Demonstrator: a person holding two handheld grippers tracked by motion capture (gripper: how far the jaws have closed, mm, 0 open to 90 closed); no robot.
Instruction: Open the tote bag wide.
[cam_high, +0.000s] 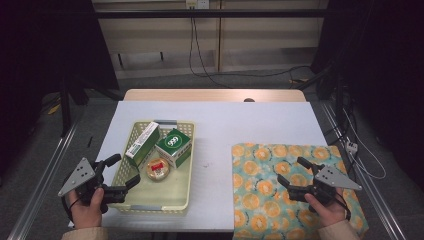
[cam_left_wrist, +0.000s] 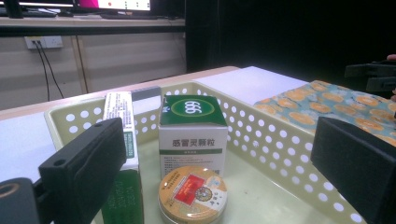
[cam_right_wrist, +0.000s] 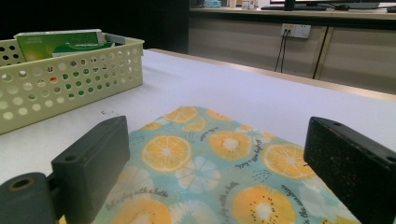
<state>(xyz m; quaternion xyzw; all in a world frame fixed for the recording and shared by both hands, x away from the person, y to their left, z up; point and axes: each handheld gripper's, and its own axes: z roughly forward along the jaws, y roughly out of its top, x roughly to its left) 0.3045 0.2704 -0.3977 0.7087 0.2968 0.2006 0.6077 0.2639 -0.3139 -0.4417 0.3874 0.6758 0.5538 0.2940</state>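
White sheeting covers the table (cam_high: 220, 125), with bare wood showing along its far edge; beyond it are grey floor, trailing cables and a pale wall with a socket, dark at both sides. A cream perforated basket (cam_high: 131, 202) sits left of centre, and an orange-slice cloth (cam_high: 260, 170) lies flat at the right, hanging over the near edge. In the basket are a long box (cam_high: 142, 144), a green box (cam_high: 174, 146) and a round tin (cam_high: 158, 169), close together. The left gripper (cam_high: 123, 170) hovers at the basket's near left rim, jaws wide with nothing between them. The right gripper (cam_high: 293, 172) sits over the cloth, jaws also wide and empty. The left gripper view shows the tin's lid print and the green box's front lettering, too small from above. The right gripper view gives the cloth's script, unreadable, and the basket wall hides the tin.
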